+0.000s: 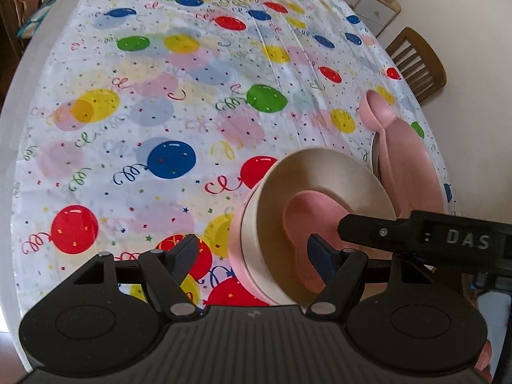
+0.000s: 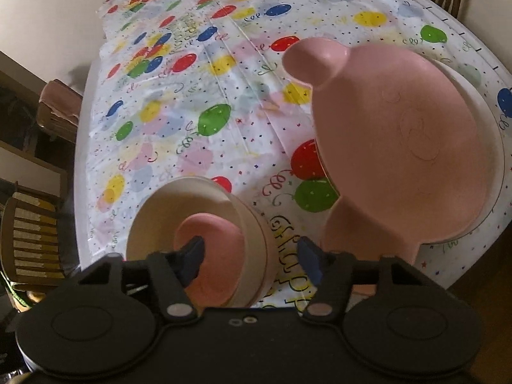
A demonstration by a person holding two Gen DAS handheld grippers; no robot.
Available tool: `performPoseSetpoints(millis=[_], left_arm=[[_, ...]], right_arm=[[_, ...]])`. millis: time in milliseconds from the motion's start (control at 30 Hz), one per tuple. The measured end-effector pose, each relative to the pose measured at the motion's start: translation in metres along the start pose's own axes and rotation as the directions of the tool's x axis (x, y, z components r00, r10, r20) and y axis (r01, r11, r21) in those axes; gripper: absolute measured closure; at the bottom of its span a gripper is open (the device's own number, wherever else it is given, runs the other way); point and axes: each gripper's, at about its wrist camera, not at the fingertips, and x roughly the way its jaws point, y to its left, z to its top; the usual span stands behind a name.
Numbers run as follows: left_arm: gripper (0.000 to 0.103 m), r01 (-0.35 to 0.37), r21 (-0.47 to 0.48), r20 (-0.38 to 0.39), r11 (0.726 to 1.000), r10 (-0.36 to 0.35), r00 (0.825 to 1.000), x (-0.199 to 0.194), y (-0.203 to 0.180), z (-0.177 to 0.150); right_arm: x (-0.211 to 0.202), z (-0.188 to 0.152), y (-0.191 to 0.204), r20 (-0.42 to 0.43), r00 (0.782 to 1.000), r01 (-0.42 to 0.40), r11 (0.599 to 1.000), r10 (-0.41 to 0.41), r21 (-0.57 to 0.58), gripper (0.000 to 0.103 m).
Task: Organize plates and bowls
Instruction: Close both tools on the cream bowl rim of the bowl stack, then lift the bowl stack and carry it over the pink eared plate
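A cream bowl (image 1: 320,176) nests in a pink bowl (image 1: 236,249), with a small pink eared dish (image 1: 304,211) inside it. My left gripper (image 1: 256,252) is open, its jaws on either side of the stack's near wall. My right gripper (image 2: 249,256) is open, its left finger (image 2: 192,252) inside the cream bowl (image 2: 192,192), over the pink dish (image 2: 214,240), the other outside the wall. It also shows from the side in the left view (image 1: 371,227). A pink bear-eared plate (image 2: 400,147) lies on a white plate (image 2: 489,128) to the right.
The table wears a balloon-print cloth (image 1: 179,102). Wooden chairs stand at the table's right side (image 1: 416,60) and at the left (image 2: 28,243). A cabinet (image 1: 374,9) stands beyond the far edge.
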Motion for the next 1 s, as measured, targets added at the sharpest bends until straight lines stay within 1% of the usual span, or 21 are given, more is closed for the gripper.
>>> performPoseSetpoints(millis=[33, 233, 333, 500, 533, 600, 633, 800, 867, 1000], left_arm=[[0.029, 0.005, -0.003, -0.005, 1.000, -0.005, 1.000, 0.001, 0.000, 0.001], [0.030, 0.012, 0.010, -0.022, 1.000, -0.012, 1.000, 0.009, -0.002, 0.002], [0.037, 0.015, 0.011, -0.029, 1.000, -0.015, 0.999, 0.011, -0.001, 0.003], [0.042, 0.022, 0.014, -0.032, 1.000, -0.021, 0.999, 0.012, -0.001, 0.003], [0.043, 0.024, 0.015, -0.032, 1.000, -0.023, 0.999, 0.012, -0.001, 0.003], [0.048, 0.034, 0.014, -0.034, 0.999, -0.034, 0.999, 0.012, -0.001, 0.003], [0.050, 0.040, 0.015, -0.034, 0.999, -0.040, 0.999, 0.012, -0.002, 0.003], [0.053, 0.045, 0.008, -0.034, 0.999, -0.045, 0.998, 0.011, 0.000, 0.003], [0.055, 0.051, -0.001, -0.036, 0.999, -0.051, 0.998, 0.010, 0.003, 0.004], [0.056, 0.049, 0.003, -0.037, 0.999, -0.049, 0.998, 0.010, 0.003, 0.005]], right_arm=[[0.002, 0.000, 0.000, -0.004, 1.000, 0.000, 1.000, 0.000, 0.007, 0.049], [0.010, 0.000, 0.000, -0.015, 1.000, 0.011, 0.999, -0.010, 0.034, 0.052], [0.013, 0.000, 0.000, -0.019, 1.000, 0.017, 0.999, -0.016, 0.037, 0.054], [0.016, -0.001, 0.001, -0.021, 1.000, 0.019, 0.999, -0.019, 0.030, 0.058], [0.016, -0.001, 0.001, -0.023, 1.000, 0.016, 0.999, -0.016, 0.032, 0.059], [0.017, 0.000, 0.002, -0.022, 1.000, 0.016, 0.999, -0.015, 0.030, 0.061], [0.018, 0.001, 0.002, -0.022, 1.000, 0.014, 1.000, -0.013, 0.028, 0.064], [0.018, 0.001, 0.002, -0.023, 0.999, 0.028, 0.999, -0.028, 0.031, 0.071], [0.017, 0.001, -0.001, -0.023, 0.999, 0.030, 0.999, -0.029, 0.034, 0.078], [0.017, -0.001, 0.001, -0.021, 0.999, 0.042, 0.999, -0.042, 0.008, 0.078]])
